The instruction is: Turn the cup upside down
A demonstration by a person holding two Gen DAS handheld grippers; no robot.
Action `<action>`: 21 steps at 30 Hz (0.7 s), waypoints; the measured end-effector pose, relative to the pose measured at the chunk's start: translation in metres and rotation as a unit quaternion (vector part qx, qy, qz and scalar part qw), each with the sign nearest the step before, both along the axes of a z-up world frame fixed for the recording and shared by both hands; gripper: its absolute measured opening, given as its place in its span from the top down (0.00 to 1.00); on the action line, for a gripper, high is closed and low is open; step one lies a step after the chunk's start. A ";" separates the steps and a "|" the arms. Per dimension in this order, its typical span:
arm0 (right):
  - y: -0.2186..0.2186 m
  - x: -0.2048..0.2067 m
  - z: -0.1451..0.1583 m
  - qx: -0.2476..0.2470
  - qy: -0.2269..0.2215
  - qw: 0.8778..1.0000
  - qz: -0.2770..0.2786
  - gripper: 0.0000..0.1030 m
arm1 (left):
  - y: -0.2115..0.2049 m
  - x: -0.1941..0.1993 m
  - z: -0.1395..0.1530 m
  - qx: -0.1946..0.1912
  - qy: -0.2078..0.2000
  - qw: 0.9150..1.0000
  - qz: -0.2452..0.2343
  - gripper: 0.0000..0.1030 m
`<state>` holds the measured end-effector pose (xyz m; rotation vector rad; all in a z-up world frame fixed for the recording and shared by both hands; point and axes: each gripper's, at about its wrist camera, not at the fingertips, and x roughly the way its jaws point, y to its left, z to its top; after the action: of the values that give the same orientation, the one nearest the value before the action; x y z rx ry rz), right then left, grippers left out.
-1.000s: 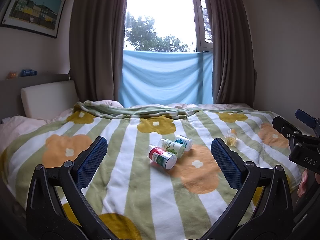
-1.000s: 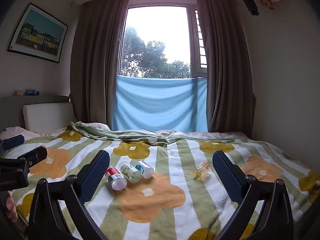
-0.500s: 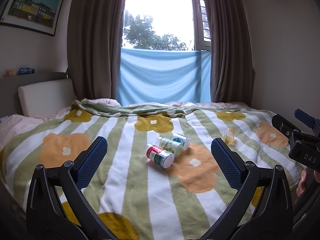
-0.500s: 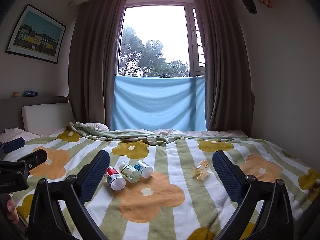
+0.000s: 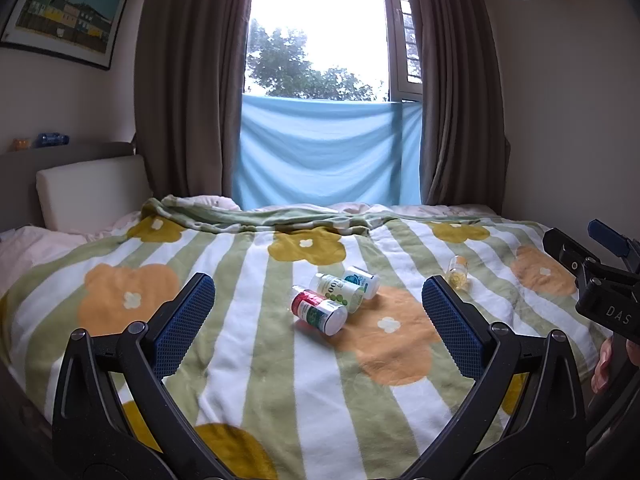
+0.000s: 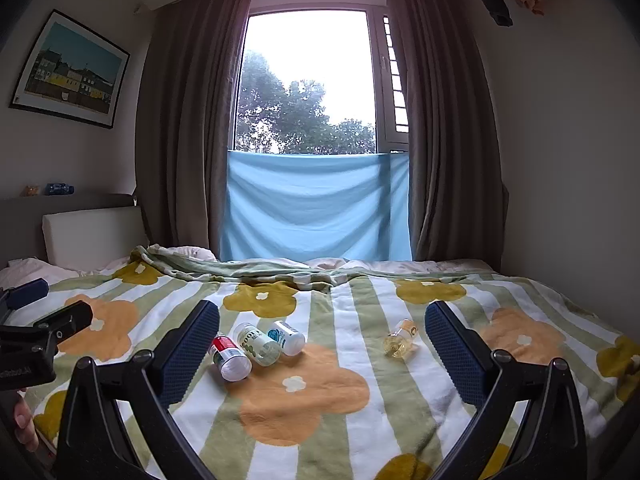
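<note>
No cup shows in either view. Three small bottles lie on their sides together on the flowered blanket: a red-labelled one (image 5: 319,310) (image 6: 229,355), a green-labelled one (image 5: 340,292) (image 6: 257,344) and a blue-labelled one (image 5: 362,281) (image 6: 286,337). A small clear bottle with yellow contents (image 5: 457,272) (image 6: 398,343) lies apart to the right. My left gripper (image 5: 319,320) is open and empty, held above the near part of the bed. My right gripper (image 6: 322,344) is open and empty, to the right of the left one.
The bed's blanket (image 5: 248,360) has green stripes and orange flowers. A white pillow (image 5: 92,192) leans on the headboard at left. Brown curtains (image 5: 188,92) and a blue cloth (image 5: 328,152) frame the window behind. A wall stands at right.
Both views have drifted slightly, with the scene sitting a little lower in the frames. The bottles have not moved on the blanket. Both grippers stay open.
</note>
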<state>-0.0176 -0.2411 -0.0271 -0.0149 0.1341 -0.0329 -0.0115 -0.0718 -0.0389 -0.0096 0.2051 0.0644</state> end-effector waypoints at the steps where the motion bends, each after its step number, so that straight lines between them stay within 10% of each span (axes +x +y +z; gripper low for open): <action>1: 0.001 0.000 0.000 0.000 0.001 1.000 0.000 0.00 | 0.000 0.000 0.000 0.000 0.000 1.000 0.000 0.00; 11: -0.010 0.024 -0.004 0.010 0.025 1.000 -0.012 0.00 | 0.004 0.012 -0.010 0.002 0.018 1.000 0.005 0.00; 21: -0.085 0.161 -0.031 0.048 0.136 0.988 -0.055 0.00 | 0.022 0.052 -0.039 -0.017 0.071 0.997 0.015 0.00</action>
<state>0.1434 -0.3258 -0.0583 0.0846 0.4084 -0.1358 0.0407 -0.0500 -0.0781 -0.0420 0.3474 0.0925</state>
